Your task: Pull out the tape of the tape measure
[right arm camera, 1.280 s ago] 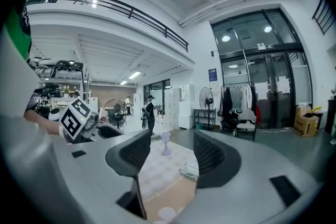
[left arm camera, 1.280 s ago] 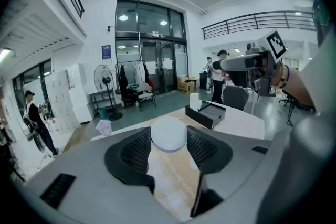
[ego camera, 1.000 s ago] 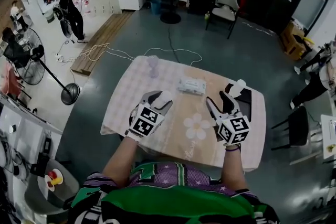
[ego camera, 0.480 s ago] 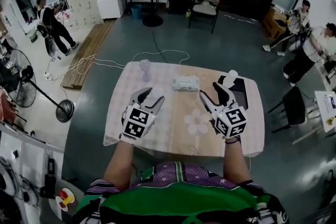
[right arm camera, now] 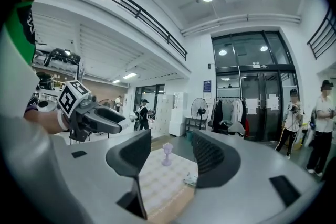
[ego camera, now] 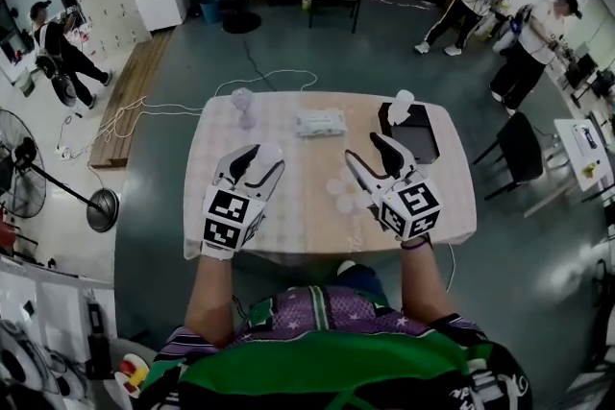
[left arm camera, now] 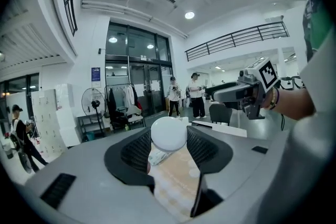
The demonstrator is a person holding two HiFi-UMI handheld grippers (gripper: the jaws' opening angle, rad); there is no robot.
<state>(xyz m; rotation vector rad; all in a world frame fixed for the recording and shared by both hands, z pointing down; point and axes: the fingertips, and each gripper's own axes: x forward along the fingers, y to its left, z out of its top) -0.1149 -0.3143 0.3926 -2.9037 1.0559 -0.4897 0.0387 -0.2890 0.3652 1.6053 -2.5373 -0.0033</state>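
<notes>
A white round tape measure (left arm camera: 169, 131) sits between the ribbed pads of my left gripper (left arm camera: 168, 145), which is shut on it. In the head view, that left gripper (ego camera: 259, 156) hovers over the left half of the checked tablecloth (ego camera: 298, 158). My right gripper (ego camera: 369, 154) hangs over the right half of the table. Its jaws stand open with nothing between them (right arm camera: 170, 147). No tape shows outside the case.
A purple goblet (ego camera: 242, 101) stands at the far left of the table, with a white packet (ego camera: 320, 122) mid-back. A black flat item (ego camera: 421, 137) with a white object (ego camera: 401, 102) beside it lies at the back right. People, fans and chairs stand around the room.
The head view has swung, so the table now lies higher in frame and people show at the right. Both grippers have drawn slightly toward the table's near edge. Their jaws are unchanged.
</notes>
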